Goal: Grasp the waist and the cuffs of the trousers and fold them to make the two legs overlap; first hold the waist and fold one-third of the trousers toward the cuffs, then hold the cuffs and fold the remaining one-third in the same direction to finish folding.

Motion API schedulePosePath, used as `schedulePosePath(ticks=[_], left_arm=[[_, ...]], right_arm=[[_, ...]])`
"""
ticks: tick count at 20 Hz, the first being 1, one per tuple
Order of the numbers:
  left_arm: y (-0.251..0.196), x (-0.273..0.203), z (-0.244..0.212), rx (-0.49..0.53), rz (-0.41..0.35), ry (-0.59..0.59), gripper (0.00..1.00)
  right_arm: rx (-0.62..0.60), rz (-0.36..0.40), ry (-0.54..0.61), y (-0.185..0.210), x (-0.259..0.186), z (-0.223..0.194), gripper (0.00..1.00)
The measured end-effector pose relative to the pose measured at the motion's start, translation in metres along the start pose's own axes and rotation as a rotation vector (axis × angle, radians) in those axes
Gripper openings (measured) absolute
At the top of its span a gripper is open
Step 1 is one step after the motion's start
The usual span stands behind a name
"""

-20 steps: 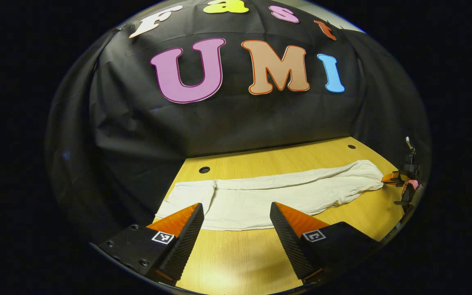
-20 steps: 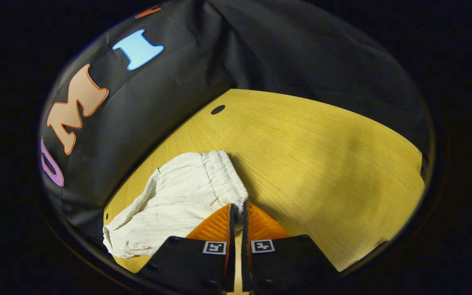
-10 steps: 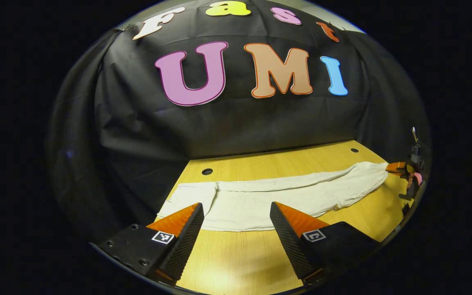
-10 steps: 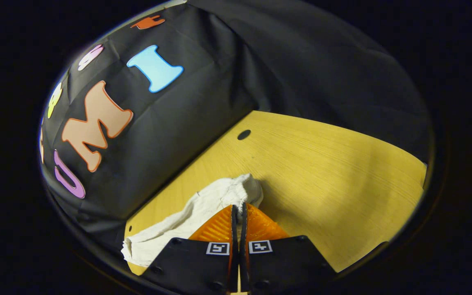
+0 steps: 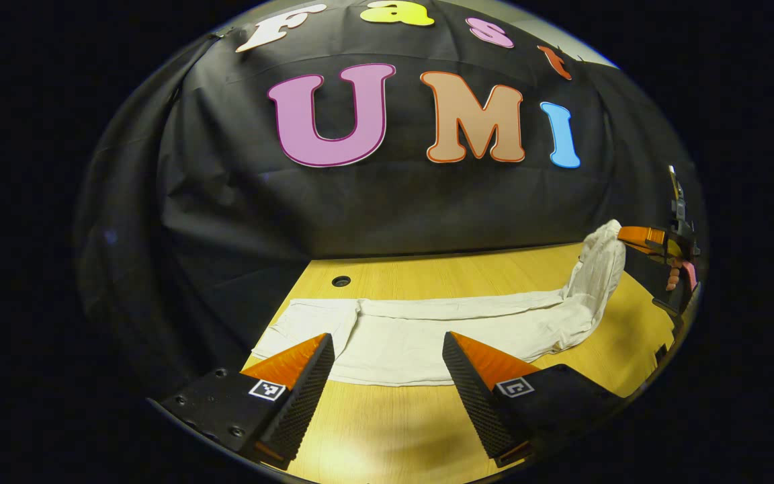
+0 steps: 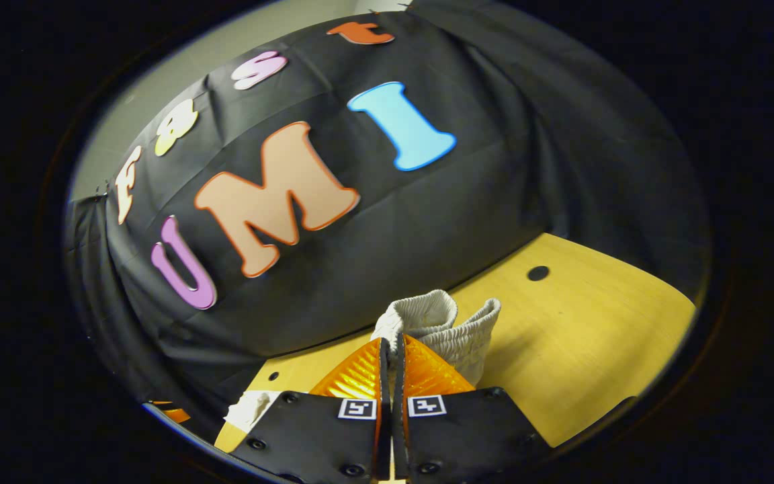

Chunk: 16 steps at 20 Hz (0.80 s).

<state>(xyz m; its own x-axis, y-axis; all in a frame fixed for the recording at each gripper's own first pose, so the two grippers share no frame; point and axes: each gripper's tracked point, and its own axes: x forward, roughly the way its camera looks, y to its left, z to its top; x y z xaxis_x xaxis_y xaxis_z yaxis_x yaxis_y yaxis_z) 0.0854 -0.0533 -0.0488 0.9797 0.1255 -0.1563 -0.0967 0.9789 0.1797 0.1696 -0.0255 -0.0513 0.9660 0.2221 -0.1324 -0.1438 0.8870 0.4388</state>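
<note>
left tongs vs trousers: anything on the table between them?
Nothing. In the left gripper view a bare strip of table separates the open left tongs from the near edge of the trousers, which lie flat just ahead.

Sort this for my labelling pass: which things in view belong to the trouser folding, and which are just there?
Job: trousers; waist, lifted, pinched by right gripper; left gripper, open above the table.
Just there: table; table holes; booth wall.
</note>
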Motion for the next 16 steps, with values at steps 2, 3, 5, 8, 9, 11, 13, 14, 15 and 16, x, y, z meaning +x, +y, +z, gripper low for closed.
schedulePosePath(ticks=[2, 3, 5, 8, 9, 11, 13, 14, 15, 16], left_arm=[[0.014, 0.002, 0.0, -0.007, 0.008, -0.002, 0.97], [0.02, 0.005, -0.001, -0.015, 0.012, -0.001, 0.97], [0.032, 0.006, -0.004, -0.034, 0.017, 0.004, 0.97], [0.055, 0.008, -0.012, -0.052, 0.038, 0.012, 0.93], [0.062, 0.009, -0.016, -0.053, 0.046, 0.018, 0.97], [0.077, 0.01, -0.022, -0.056, 0.059, 0.024, 0.97], [0.093, 0.015, -0.031, -0.067, 0.071, 0.034, 0.97], [0.101, 0.017, -0.034, -0.076, 0.078, 0.038, 0.97], [0.109, 0.019, -0.038, -0.086, 0.085, 0.044, 0.97], [0.118, 0.022, -0.042, -0.094, 0.092, 0.051, 0.97]], right_arm=[[-0.077, 0.06, 0.01, 0.042, 0.008, -0.01, 0.03], [-0.112, 0.096, 0.021, 0.066, 0.011, -0.017, 0.03], [-0.167, 0.162, 0.05, 0.109, 0.018, -0.038, 0.03], [-0.211, 0.255, 0.151, 0.165, 0.029, -0.094, 0.03], [-0.222, 0.272, 0.185, 0.175, 0.032, -0.114, 0.03], [-0.249, 0.297, 0.27, 0.196, 0.041, -0.164, 0.0], [-0.294, 0.294, 0.336, 0.195, 0.065, -0.205, 0.03], [-0.313, 0.29, 0.363, 0.194, 0.072, -0.219, 0.03], [-0.33, 0.286, 0.385, 0.192, 0.076, -0.23, 0.03], [-0.345, 0.285, 0.402, 0.191, 0.077, -0.231, 0.03]])
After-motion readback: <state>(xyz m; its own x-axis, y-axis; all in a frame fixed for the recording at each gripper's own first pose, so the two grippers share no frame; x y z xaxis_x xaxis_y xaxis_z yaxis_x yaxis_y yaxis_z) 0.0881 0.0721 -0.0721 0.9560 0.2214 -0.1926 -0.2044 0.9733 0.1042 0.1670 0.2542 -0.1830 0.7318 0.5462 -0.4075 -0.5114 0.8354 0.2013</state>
